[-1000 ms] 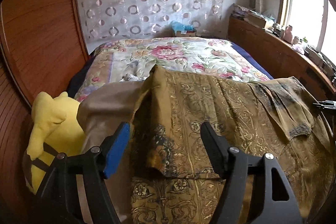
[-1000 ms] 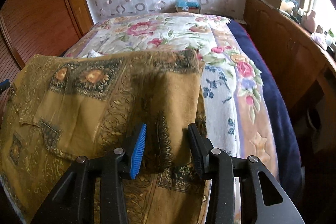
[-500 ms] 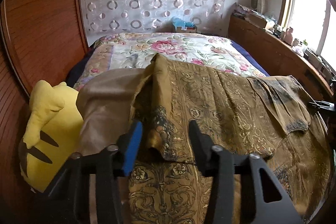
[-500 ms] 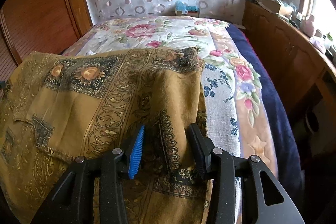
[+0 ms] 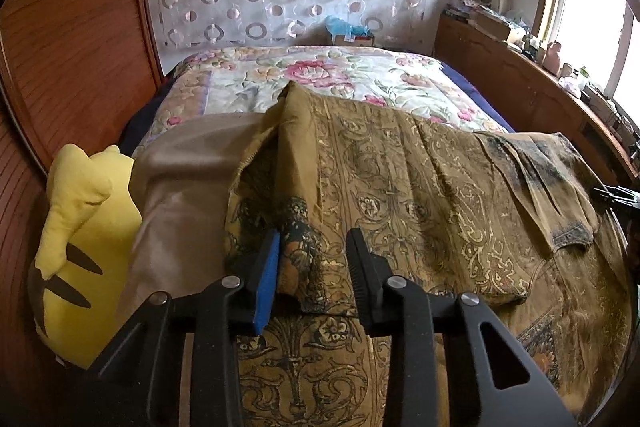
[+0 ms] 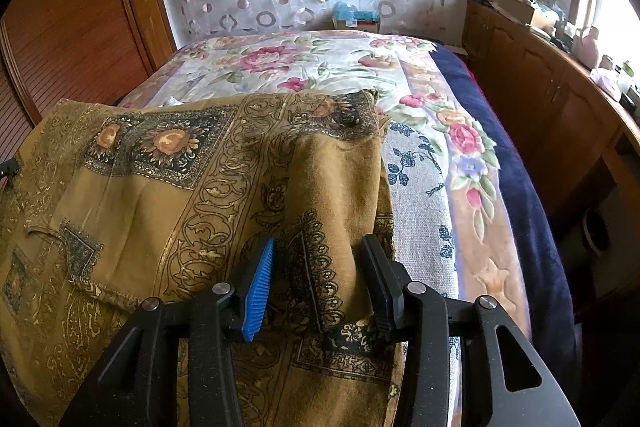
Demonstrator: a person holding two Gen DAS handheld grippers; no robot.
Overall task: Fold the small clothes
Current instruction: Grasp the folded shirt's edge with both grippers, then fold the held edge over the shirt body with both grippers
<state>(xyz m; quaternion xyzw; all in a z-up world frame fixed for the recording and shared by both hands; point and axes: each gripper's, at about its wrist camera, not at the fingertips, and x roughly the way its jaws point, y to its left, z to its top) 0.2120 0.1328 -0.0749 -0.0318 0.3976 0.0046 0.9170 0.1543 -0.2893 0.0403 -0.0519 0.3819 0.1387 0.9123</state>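
Here we are over the near end of the bed (image 5: 248, 83), and the garment (image 5: 420, 187), an ochre piece with dark scrolling print, lies spread across it from the left edge to the right edge, on top of the floral quilt (image 6: 320, 63). A flap is already folded over itself, so I judge the fold is under way, with both near corners being gathered for the next turn.

Left tongs (image 5: 314, 269): the jaws have just been closing, and a bunched hem of the garment sits right between them. The blue pad (image 5: 269, 279) touches the cloth; the black finger (image 5: 362, 275) on the other side seems to have a sliver of daylight yet, so I can't call it a firm clamp. Partly closed, cloth inside, that's the honest read.

Right tongs (image 6: 318, 285): about half apart, and a thick ridge of fabric fills the gap, rising up between the 2 pads. That looks like a grip on the garment at the right edge of the bed.

Why 2 holds at once? My guess: pinching both near corners keeps the hem level, so the cloth travels as 1 straight edge.

Off to the left, a yellow plush toy (image 5: 80, 239) sits beside a tan cloth (image 5: 188, 179), clear of the work.
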